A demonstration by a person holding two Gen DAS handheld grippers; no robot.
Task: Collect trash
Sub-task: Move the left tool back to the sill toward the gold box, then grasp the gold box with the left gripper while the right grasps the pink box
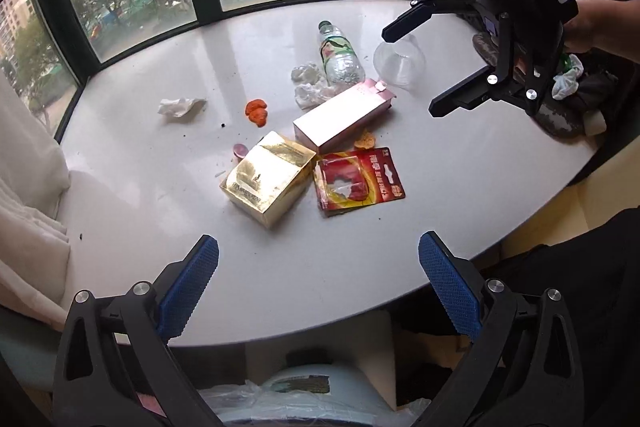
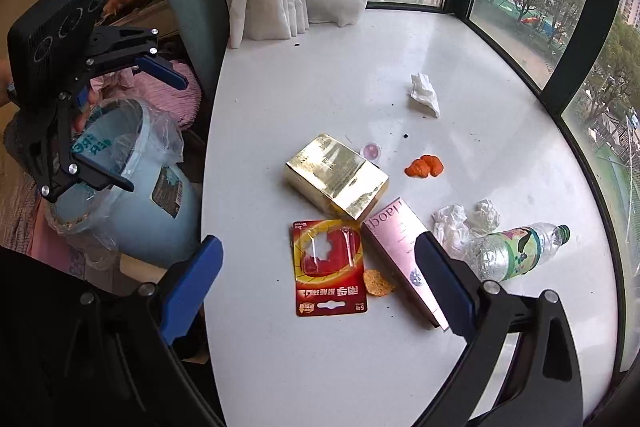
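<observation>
Both my left gripper (image 1: pixel 319 283) and right gripper (image 2: pixel 319 281) gape apart, empty, above the white round surface (image 2: pixel 320 75) strewn with trash: gold foil box (image 2: pixel 336 175), pink carton (image 2: pixel 400 247), crushed clear plastic bottle (image 2: pixel 516 251).

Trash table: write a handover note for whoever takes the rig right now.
Left claw: open, empty, at the table's near edge above the bin.
Right claw: open, empty, over the table.
Still on the table: gold box, pink box, red blister card, plastic bottle, crumpled tissues, lone tissue, orange peel, chip, small cap.
Nothing is gripped; all of it remains to bin.
</observation>
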